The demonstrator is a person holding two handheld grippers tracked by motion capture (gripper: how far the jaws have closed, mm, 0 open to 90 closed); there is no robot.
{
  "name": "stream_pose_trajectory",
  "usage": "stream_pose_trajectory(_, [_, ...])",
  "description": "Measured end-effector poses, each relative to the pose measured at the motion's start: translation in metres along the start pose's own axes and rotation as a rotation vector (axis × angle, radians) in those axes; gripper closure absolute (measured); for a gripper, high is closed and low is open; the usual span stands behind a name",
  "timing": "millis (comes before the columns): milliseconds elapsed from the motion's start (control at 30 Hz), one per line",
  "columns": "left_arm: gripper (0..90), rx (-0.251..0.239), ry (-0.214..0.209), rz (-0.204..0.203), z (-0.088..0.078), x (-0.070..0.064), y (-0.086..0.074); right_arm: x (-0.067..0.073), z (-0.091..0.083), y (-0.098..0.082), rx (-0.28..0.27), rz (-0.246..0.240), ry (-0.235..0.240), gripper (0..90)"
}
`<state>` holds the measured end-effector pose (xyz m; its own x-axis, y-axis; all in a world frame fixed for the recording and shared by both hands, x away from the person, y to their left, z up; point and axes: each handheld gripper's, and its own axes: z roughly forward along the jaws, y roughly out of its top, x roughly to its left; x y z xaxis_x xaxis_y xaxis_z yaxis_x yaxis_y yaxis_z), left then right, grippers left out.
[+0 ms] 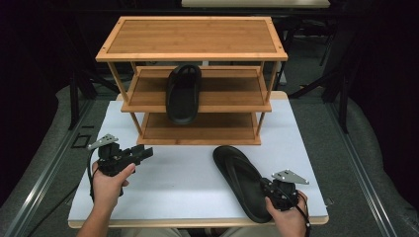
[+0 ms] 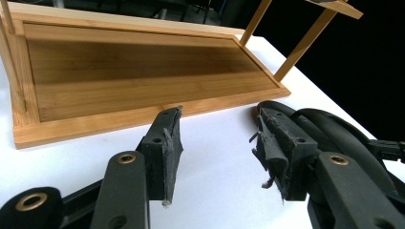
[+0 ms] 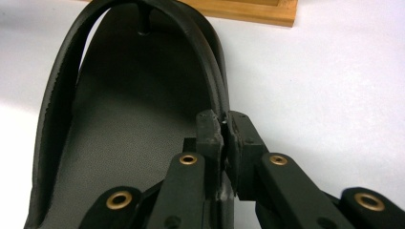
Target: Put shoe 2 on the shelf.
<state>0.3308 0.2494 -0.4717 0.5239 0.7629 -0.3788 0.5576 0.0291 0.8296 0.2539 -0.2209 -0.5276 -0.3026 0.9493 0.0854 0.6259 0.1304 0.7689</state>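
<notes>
A black flip-flop [image 1: 236, 170] lies on the white table [image 1: 183, 187] at the front right, toe toward the rack. My right gripper [image 1: 265, 186] is shut on its strap near the heel side; in the right gripper view the jaws [image 3: 225, 125] pinch the strap's right branch over the sole [image 3: 124, 124]. A second black flip-flop [image 1: 183, 93] rests on the middle shelf of the wooden rack [image 1: 192, 37]. At the table's left, my left gripper [image 1: 144, 153] is open with nothing between its pads [image 2: 172, 143], facing the rack's bottom shelf [image 2: 133, 81]. The table flip-flop [image 2: 334, 131] shows behind its right jaw.
The three-tier bamboo rack stands at the back of the table, its top and bottom shelves bare. White table surface lies between the two hands. Dark floor and metal frames surround the table.
</notes>
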Motion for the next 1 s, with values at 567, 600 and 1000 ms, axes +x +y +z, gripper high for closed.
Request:
stream_pose_trajectory(567, [50.7, 0.000, 0.001, -0.006, 0.000, 0.002, -0.001, 0.004, -0.003, 0.001, -0.012, 0.002, 0.010, 84.1])
stream_pose_trajectory(600, [50.7, 0.000, 0.001, -0.006, 0.000, 0.002, -0.001, 0.004, -0.004, 0.001, -0.017, 0.007, 0.008, 84.1])
stream_pose_trajectory(1000, [50.7, -0.003, 0.003, -0.015, 0.000, 0.003, -0.001, 0.005, -0.016, 0.010, -0.078, 0.026, 0.040, 84.2])
